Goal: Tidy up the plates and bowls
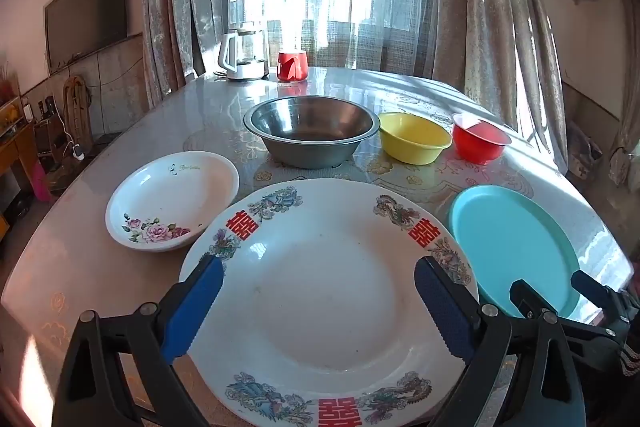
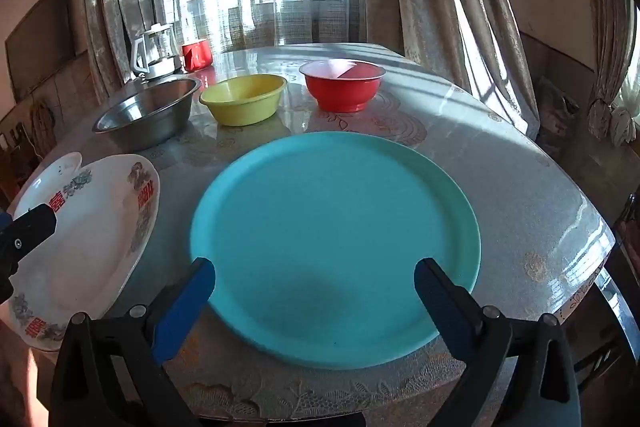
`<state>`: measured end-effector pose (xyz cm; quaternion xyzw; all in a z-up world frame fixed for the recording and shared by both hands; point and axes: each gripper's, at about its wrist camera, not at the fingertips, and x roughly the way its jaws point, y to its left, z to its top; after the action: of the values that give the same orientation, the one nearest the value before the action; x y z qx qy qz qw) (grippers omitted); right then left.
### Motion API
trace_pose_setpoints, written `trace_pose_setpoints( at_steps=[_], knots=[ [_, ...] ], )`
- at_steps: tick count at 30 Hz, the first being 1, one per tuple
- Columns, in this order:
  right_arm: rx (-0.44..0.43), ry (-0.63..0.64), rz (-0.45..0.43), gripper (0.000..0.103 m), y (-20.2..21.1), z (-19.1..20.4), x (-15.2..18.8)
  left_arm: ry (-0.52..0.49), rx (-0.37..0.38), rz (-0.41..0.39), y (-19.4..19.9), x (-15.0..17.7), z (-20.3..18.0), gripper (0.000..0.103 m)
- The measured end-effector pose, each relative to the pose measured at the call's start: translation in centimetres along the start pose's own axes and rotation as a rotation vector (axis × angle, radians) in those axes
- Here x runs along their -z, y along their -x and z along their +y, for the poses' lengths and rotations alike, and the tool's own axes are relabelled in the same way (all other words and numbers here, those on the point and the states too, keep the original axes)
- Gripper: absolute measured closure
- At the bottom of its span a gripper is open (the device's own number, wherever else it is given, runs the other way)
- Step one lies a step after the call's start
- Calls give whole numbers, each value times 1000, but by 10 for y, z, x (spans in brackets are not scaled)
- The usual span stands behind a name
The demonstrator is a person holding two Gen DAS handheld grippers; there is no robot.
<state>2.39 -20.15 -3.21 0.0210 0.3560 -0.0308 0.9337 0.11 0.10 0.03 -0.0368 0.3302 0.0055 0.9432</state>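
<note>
My left gripper (image 1: 318,275) is open and empty above a large white plate with red characters (image 1: 328,291). A small white rose dish (image 1: 168,199) lies to its left. My right gripper (image 2: 314,277) is open and empty over the near part of a teal plate (image 2: 336,227), which also shows in the left wrist view (image 1: 512,247). Behind stand a steel bowl (image 1: 312,131), a yellow bowl (image 1: 414,137) and a red bowl (image 1: 480,141). In the right wrist view the steel bowl (image 2: 148,115), yellow bowl (image 2: 244,103), red bowl (image 2: 342,85) and large white plate (image 2: 88,239) show too.
A white kettle (image 1: 244,55) and a red cup (image 1: 293,66) stand at the table's far edge by the curtained window. The table's right edge (image 2: 592,259) lies close to the teal plate. A TV hangs on the left wall.
</note>
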Motion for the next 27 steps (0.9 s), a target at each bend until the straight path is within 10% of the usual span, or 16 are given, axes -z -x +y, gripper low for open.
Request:
trace_pose_setpoints(
  at_steps=[27],
  knots=[
    [27, 26, -53, 2, 14, 4, 0, -50, 8, -5, -2, 8, -9, 6]
  ],
)
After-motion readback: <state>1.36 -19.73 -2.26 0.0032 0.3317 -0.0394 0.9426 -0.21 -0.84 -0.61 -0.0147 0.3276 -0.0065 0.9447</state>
